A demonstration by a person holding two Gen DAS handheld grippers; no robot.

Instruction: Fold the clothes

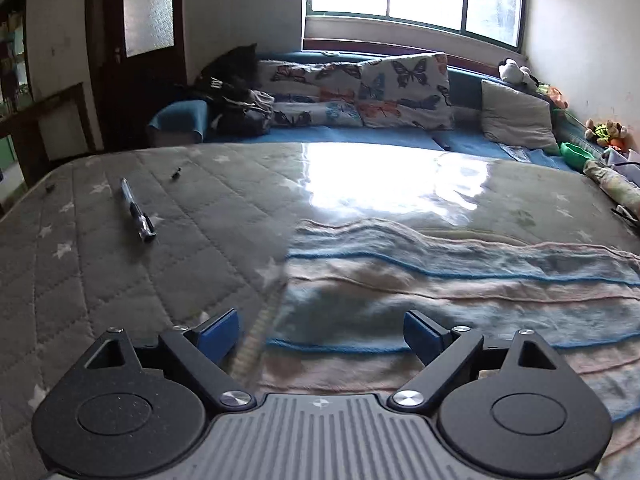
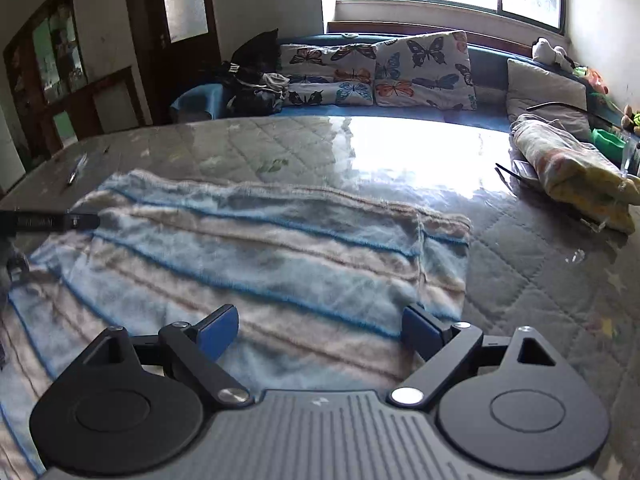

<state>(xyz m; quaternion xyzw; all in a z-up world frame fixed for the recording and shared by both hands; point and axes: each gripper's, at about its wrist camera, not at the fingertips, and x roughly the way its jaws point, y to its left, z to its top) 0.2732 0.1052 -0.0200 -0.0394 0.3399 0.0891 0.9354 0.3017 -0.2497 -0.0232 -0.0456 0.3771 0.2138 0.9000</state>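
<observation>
A striped blanket [image 2: 256,256], pale blue and beige with thin dark-blue lines, lies spread flat at the near edge of the desk [image 1: 120,280]. The left tool [image 1: 320,334] hangs spread over its left edge, the right tool [image 2: 318,330] spread near its right edge; both hold nothing.

Left gripper [image 1: 320,334] and right gripper [image 2: 318,330] look alike: blue-padded fingers [image 1: 219,334] on black linkage arms with silver pivot screws, two black round housings behind them, a ribbed grey body between bearing a small logo.
</observation>
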